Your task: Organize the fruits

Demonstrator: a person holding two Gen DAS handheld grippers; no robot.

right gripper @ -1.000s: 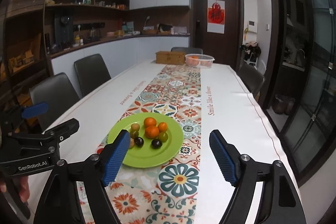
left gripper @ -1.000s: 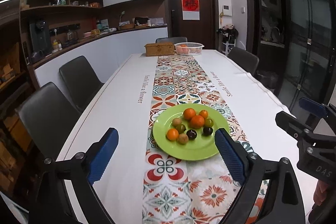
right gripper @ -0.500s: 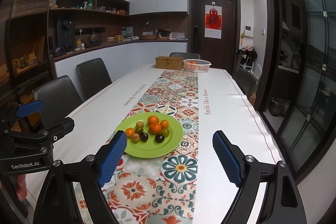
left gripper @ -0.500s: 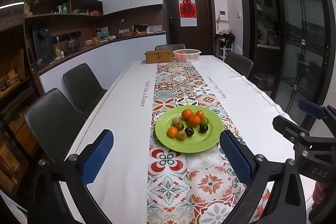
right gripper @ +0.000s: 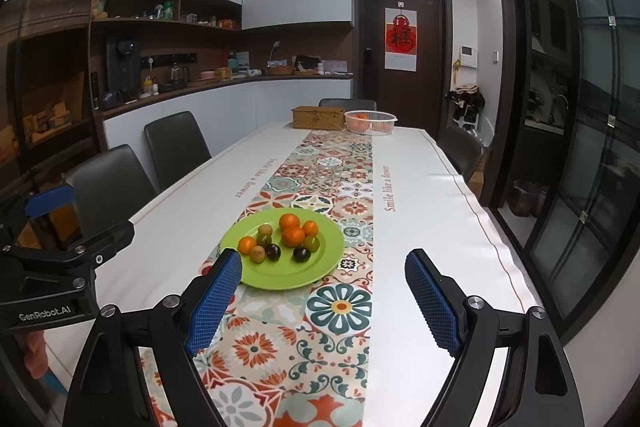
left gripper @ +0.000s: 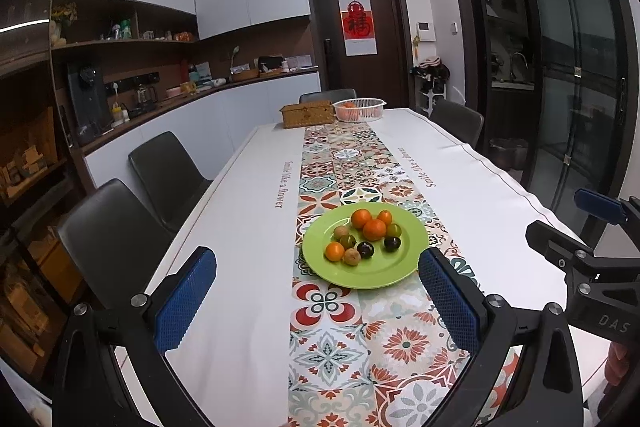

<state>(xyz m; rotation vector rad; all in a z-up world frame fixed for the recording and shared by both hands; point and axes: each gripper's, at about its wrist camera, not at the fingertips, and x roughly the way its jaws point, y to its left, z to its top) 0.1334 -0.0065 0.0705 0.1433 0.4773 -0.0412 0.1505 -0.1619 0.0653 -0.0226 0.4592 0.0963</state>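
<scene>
A green plate (left gripper: 384, 273) (right gripper: 280, 277) sits on the patterned runner near the table's front end. It holds several small fruits: oranges (left gripper: 374, 229) (right gripper: 293, 235), dark plums (left gripper: 365, 249) (right gripper: 273, 251) and green and tan ones. My left gripper (left gripper: 320, 291) is open and empty, above the table short of the plate. My right gripper (right gripper: 324, 301) is open and empty, to the right of the plate and short of it. Each gripper shows at the edge of the other's view.
A white basket (left gripper: 359, 109) (right gripper: 370, 121) with oranges and a woven box (left gripper: 307, 114) (right gripper: 318, 117) stand at the table's far end. Dark chairs (left gripper: 116, 239) line the left side, others the right (right gripper: 462, 151). Glass doors are on the right.
Both grippers have drawn back and risen from the plate, so it looks smaller and farther. Both stay open and empty.
</scene>
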